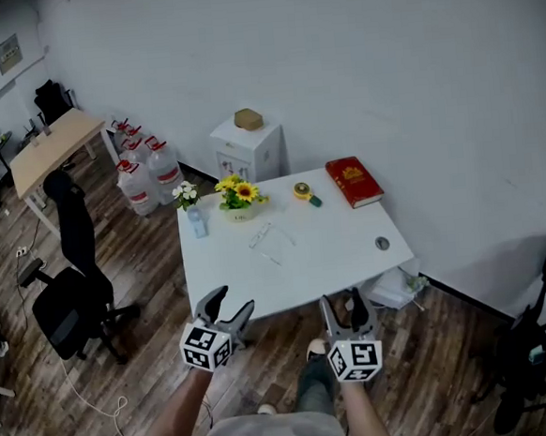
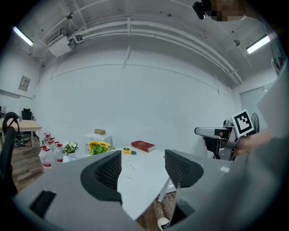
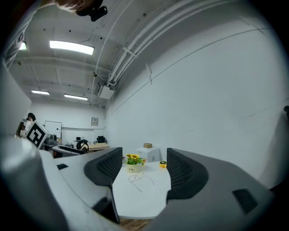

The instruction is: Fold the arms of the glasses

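On table (image 1: 337, 250), faint, barely visible glasses (image 1: 271, 240)

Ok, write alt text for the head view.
The glasses lie with arms open on a white table, near a sunflower pot and a red book. The left gripper and right gripper, both open and empty, are held short of its near edge.

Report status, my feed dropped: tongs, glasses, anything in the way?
Left tongs and right tongs open, empty, short of the table. Glasses mid-table, arms out, untouched. Nothing between them and the tongs.
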The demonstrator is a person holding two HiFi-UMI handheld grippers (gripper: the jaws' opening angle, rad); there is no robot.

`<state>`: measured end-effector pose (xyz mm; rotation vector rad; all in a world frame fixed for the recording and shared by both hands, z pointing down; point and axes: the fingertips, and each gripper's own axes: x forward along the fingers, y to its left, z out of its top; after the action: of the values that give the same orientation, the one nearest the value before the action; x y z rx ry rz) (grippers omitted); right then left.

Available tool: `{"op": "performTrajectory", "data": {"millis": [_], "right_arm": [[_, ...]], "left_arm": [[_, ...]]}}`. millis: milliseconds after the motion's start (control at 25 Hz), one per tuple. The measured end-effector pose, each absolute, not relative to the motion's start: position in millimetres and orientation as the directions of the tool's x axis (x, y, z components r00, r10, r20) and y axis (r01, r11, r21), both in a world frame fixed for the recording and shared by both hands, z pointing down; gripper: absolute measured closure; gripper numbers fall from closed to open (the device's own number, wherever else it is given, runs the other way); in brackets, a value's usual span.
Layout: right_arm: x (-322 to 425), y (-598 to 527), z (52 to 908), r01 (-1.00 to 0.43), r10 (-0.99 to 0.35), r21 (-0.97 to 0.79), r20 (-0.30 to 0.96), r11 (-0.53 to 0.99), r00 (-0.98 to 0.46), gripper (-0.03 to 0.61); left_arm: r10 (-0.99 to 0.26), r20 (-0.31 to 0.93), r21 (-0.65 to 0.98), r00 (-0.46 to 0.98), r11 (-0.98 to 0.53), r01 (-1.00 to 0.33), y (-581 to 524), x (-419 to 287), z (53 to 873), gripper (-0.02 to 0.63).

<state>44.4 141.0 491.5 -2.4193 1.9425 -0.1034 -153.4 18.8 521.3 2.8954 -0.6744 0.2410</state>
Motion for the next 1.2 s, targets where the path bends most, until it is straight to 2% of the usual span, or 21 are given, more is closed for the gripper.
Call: {"op": "performTrajectory", "data": {"millis": [440,720,1200], "right_arm": [[139,-41,489,-0.997,-0.999,-0.059,-0.009,0.049,-0.049,0.288],[181,-133,490,-0.973,-0.973,-0.043,0.011,0.228,-0.229,0.288],[195,-194,522,-0.941,-0.94,-0.082,0.063,0.329,-0.334,0.288]], "left_arm": [[-0.604,0.192,0.104,0.773,-0.771,-0.628,-104,-70,525,0.32],[-0.699,0.216,0.112,0.682,-0.676,-0.728,-160,-27,532,0.322],[-0.741,0.277,0.151,0.611,-0.595,-0.79,-204,-10,559,0.331]]}}
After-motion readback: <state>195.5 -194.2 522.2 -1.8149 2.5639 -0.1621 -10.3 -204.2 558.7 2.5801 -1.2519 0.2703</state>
